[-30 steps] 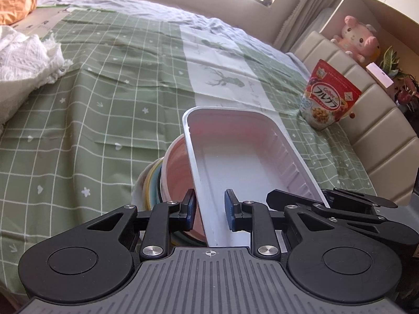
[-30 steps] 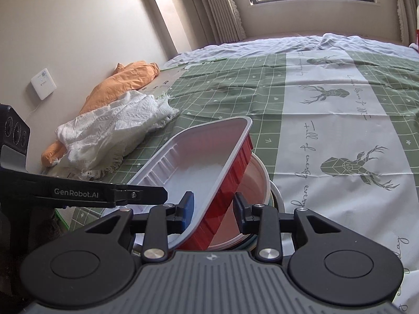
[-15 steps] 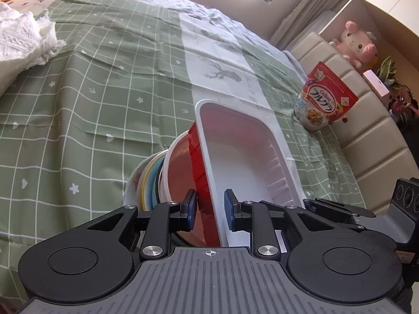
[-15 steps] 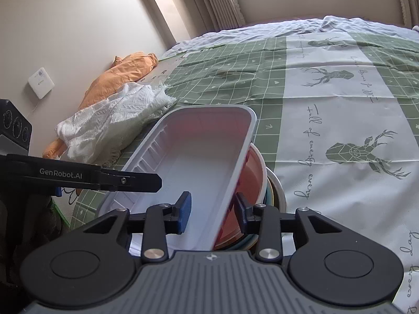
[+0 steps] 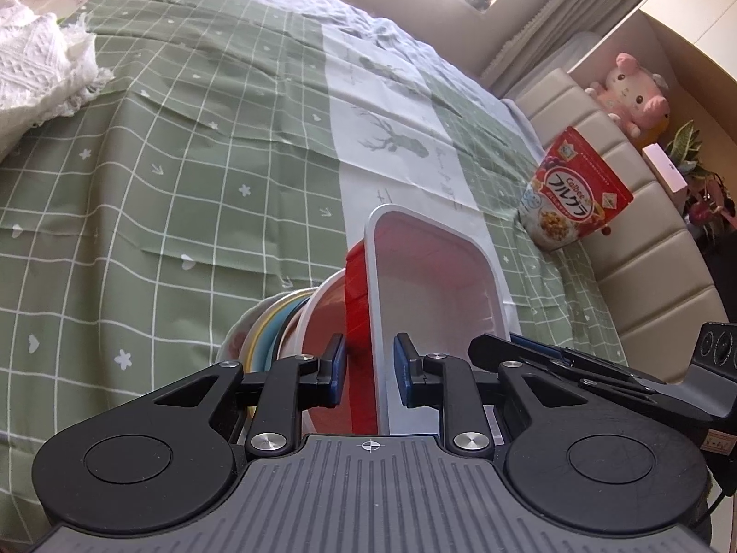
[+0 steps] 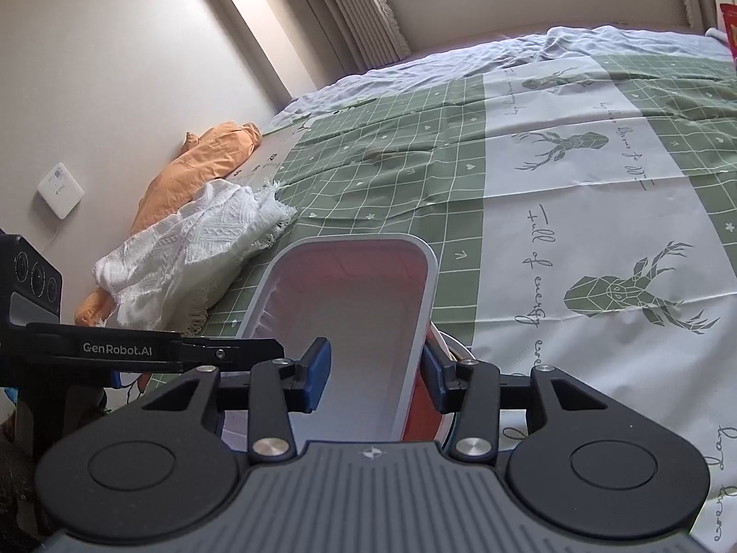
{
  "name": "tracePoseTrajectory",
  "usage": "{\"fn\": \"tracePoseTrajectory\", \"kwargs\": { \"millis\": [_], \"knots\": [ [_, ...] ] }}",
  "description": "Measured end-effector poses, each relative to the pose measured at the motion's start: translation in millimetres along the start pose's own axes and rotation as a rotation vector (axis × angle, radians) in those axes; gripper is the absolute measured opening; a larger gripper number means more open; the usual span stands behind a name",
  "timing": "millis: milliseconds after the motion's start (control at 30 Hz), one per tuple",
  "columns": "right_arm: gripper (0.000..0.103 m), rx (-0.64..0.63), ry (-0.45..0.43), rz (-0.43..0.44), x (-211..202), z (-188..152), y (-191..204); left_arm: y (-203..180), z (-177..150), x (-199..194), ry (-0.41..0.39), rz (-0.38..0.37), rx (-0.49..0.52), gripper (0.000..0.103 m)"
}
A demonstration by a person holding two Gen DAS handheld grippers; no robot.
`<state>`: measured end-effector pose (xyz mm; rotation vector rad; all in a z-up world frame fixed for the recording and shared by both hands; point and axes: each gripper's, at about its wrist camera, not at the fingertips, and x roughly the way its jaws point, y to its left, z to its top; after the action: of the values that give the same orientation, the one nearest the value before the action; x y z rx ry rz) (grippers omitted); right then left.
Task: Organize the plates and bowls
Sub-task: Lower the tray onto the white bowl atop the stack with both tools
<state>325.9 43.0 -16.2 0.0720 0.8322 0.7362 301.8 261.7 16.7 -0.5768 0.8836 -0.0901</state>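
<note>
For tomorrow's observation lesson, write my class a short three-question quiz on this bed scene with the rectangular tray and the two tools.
1. True or false: the red rectangular plastic tray with white inside sits on a stack of round bowls.
2. What stands against the beige padded headboard?
A) red cereal bag
B) glass bottle
C) book
3. Which tray wall does each tool straddle?

Key:
1. True.
2. A, the red cereal bag.
3. Left tool the left wall, right tool the right wall; both jaws show gaps, not clamped.
</note>
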Motion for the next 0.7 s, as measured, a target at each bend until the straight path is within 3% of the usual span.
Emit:
{"fn": "tracePoseTrajectory", "kwargs": {
  "millis": [367,700],
  "knots": [
    [0.040,0.063,0.040,-0.011,25.4,8.3,-17.3,14.2,16.1,14.8,0.026,-0.002,-0.051,0.023],
    [0.041,0.044,0.058,0.035,5.8,-3.4,-10.0,8.2,-5.4,-0.1,0.062,-0.037,-0.028,0.024]
  ]
}}
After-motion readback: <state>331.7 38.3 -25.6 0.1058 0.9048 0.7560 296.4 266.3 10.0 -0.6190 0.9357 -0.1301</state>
